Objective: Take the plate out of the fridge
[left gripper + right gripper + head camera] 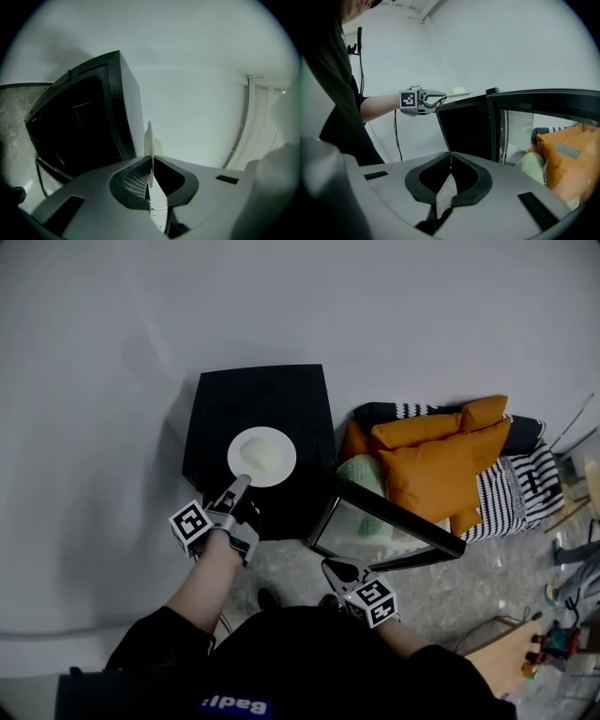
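Black sleeves (pixel 159 643) fill the bottom of the head view as we hold a gripper in each hand. Our right gripper (pixel 330 565) is nearest, its jaws pressed together with nothing between them. It sits just beside the lower edge of the fridge door (pixel 384 526), which stands swung open. Our left gripper (pixel 242 482) is clamped on the near rim of the white plate (pixel 262 457), seen edge-on between its pads in the left gripper view. The plate is out of the fridge (pixel 281 395), held level over the black cabinet's top; whether it touches that top we cannot tell. Beyond the door, orange cushions (pixel 441 460) lie against striped cushions (pixel 514 486). A pale wall (pixel 122 334) closes the scene.
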`<state>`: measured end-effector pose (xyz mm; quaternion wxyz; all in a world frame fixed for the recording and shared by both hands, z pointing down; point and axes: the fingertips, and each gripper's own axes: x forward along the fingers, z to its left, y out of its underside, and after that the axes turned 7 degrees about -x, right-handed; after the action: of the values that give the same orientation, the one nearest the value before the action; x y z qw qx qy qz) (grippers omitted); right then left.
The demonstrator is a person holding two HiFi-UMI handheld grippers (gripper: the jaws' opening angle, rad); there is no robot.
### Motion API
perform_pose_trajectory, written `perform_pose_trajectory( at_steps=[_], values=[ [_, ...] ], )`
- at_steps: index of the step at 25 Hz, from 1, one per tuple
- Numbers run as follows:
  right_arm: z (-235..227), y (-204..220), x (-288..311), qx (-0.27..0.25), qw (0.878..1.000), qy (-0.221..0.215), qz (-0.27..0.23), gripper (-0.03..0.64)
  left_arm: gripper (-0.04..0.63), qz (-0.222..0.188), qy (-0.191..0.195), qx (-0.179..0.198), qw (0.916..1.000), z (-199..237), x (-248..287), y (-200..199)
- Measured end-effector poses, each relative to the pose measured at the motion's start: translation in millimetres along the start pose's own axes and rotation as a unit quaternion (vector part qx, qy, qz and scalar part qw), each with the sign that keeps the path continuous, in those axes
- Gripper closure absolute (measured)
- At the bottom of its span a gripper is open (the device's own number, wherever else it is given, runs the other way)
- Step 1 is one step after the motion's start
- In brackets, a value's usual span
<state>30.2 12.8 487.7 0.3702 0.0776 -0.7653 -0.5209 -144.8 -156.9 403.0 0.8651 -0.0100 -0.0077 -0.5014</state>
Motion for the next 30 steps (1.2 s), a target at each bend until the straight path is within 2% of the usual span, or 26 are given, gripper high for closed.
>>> perform_pose_trajectory(
  at_steps=[5,14,18,21,23,30],
  values=[
    [-1,0,-2,0.0,1.0,-0.001,0.005,0.607,0.569,-0.016,-0.009,-0.023,0.9996,13,7,-6],
    [-5,1,2,-0.006,1.0,-0.01,0.013,0.607,0.569,-0.042,-0.009,-0.037,0.9984,18,22,-10],
    [-6,-1,2,-0.011,1.0,-0.008,0.012,0.607,0.569,-0.047,0.009,-0.054,0.9974,19,26,-12],
    [-8,-2,0,-0.012,1.0,-0.008,0.01,0.607,0.52,-0.053,0.028,-0.066,0.996,9,30,-9],
    [-10,-2,0,-0.013,1.0,-0.009,0.01,0.607,0.518,-0.056,0.036,-0.071,0.9953,6,31,-9],
    [-11,-4,1,-0.017,1.0,-0.01,0.008,0.607,0.451,-0.061,0.052,-0.081,0.9935,-2,28,-15]
  ],
)
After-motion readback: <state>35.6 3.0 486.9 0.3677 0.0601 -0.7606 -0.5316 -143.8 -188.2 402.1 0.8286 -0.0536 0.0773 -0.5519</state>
